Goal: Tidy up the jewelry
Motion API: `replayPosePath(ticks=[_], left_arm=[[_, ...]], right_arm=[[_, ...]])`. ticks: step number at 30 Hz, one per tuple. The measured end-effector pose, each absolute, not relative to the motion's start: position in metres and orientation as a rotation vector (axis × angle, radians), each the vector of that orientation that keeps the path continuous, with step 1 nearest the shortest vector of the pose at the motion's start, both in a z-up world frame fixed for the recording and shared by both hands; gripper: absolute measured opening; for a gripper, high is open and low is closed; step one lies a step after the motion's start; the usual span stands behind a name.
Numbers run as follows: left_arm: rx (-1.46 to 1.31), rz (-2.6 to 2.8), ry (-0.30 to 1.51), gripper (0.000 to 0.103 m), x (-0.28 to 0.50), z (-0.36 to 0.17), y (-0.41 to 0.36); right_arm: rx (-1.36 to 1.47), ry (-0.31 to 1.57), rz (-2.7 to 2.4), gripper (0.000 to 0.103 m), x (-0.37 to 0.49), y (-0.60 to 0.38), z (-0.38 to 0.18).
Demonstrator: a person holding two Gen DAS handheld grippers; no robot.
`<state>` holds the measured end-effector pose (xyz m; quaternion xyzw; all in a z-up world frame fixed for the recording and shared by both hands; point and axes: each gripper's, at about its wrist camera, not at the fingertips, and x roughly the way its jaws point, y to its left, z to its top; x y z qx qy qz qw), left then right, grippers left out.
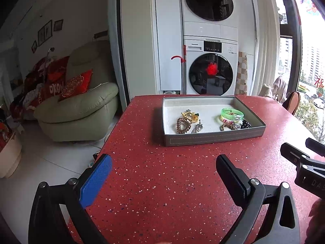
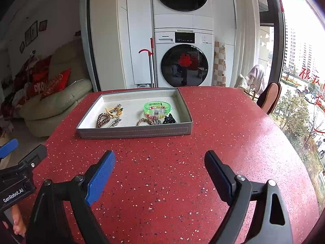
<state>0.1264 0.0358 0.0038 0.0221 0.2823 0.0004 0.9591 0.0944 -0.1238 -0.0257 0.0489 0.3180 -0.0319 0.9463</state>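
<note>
A grey tray [image 1: 215, 137] with a white floor sits on the red speckled table [image 1: 162, 183]. In it lie a brown spiral hair tie [image 1: 182, 125], a yellow cord piece [image 1: 190, 115], a silver charm [image 1: 198, 128], a green bangle [image 1: 232, 113], a beaded bracelet [image 1: 228, 125] and a black clip [image 1: 245, 124]. My left gripper [image 1: 164, 168] is open and empty, short of the tray. My right gripper [image 2: 160, 166] is open and empty, also short of the tray [image 2: 134, 132], where the green bangle [image 2: 157, 107] and hair tie [image 2: 102, 120] show.
A stacked washer and dryer [image 1: 210, 69] stands behind the table. A green armchair [image 1: 81, 105] with red cushions is at the left. A chair back [image 2: 270, 97] and a window are at the right. The right gripper shows at the left wrist view's right edge [image 1: 304, 160].
</note>
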Motion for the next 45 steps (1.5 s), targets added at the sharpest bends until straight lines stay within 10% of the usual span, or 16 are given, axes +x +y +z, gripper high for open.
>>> replayPosePath(ticks=[45], left_arm=[[0.030,-0.018,0.600,0.103,0.1231,0.0106,0.0394]], right_arm=[[0.132,0.646,-0.093,0.091,0.0894,-0.1310,-0.0181]])
